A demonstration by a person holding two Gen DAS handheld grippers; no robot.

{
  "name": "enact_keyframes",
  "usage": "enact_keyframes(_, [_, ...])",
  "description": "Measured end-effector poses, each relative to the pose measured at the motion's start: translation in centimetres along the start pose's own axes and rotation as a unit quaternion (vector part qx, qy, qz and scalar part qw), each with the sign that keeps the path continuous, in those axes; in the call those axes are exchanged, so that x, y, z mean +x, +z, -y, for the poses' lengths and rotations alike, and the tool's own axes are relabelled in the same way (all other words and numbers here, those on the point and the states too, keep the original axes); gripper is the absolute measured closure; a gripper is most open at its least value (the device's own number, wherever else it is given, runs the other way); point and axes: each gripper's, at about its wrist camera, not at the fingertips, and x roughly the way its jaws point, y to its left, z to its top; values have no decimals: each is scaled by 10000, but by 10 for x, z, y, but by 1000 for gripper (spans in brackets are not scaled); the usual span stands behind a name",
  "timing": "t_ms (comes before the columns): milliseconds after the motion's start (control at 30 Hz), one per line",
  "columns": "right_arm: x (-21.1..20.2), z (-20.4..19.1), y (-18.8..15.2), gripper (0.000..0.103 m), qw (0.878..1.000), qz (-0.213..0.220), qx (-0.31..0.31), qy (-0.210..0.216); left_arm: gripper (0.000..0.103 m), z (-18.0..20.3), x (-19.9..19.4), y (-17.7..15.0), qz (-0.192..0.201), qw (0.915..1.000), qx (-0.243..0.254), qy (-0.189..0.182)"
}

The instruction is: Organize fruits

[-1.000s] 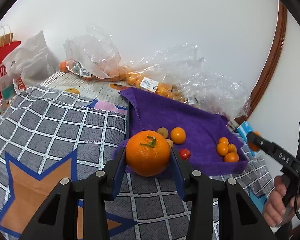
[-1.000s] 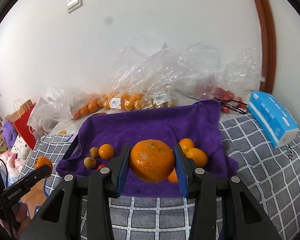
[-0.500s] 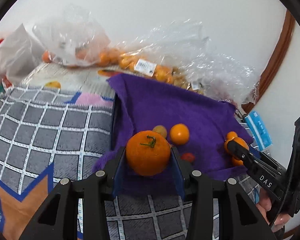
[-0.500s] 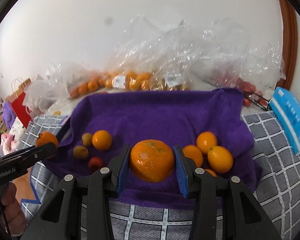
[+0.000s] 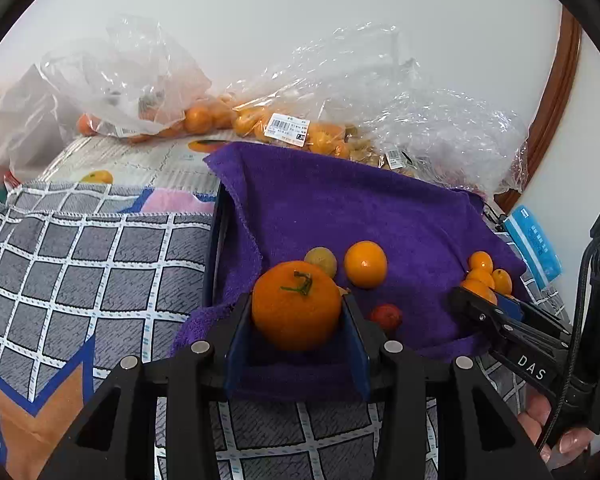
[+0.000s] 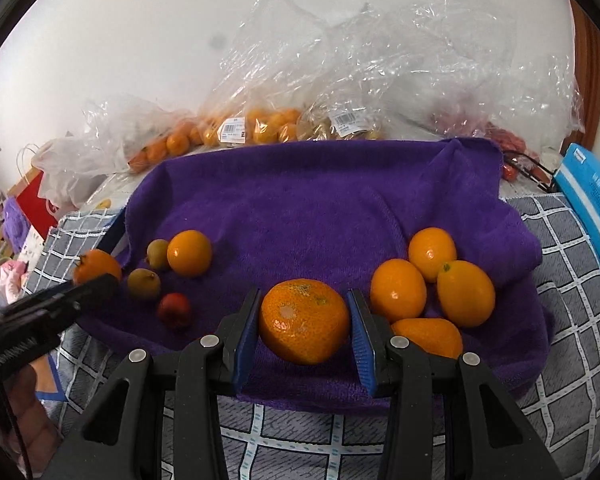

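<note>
Purple towel (image 6: 320,208) nearer, both clamped mandarins lower than before.

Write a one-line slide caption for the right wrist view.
Right hand-held gripper clamps a mandarin over the purple towel, beside four kumquats.

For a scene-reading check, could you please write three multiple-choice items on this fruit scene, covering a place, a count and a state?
1. Where does the blue packet lie?
A. right of the purple towel
B. on the towel
C. under the plastic bags

2. How many small red fruits lie loose on the towel?
A. one
B. three
C. five

3. What is the right gripper doing?
A. standing open and empty
B. gripping a large orange
C. gripping the packet

Answers:
1. A: the packet sits on the checked cloth past the towel's right edge.
2. A: a single red fruit shows there.
3. B: both fingers press the orange's sides.
</note>
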Motion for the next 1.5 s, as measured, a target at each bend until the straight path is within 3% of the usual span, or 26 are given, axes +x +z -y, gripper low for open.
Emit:
enact_keyframes(300, [2,-4,-2,61,9999,-27,-128,-92,61,-1,0,-1,33,10000,3,-72])
enact_keyframes(600, [-12,-3,-2,60,9991,330,-195,-159,61,-1,-2,-2,89,9999,-41,-140])
enact_keyframes(833, [-25,-10,-5,43,9966,681,-368,-296,52,6,-15,-5,342,9993,169,-51])
enact_keyframes(967, [-36,-16,-3,42,9956,755,-471,-309,50,16,-29,-6,507,9979,402,70])
enact_keyframes(1167, [-86,-16,1,42,9956,811,-122,-456,50,34,-81,-13,712,9945,719,269])
enact_keyframes(1233, [-107,-18,-2,42,9942,792,-86,-729,49,40,-100,-13,824,9932,777,281])
enact_keyframes(1333, [-148,-22,-10,38,9906,1063,-12,-859,37,46,-124,-13,862,9939,666,161])
enact_keyframes(1500, [-198,-21,-24,35,9882,1161,198,-975,30,64,-152,-22,729,9955,597,107])
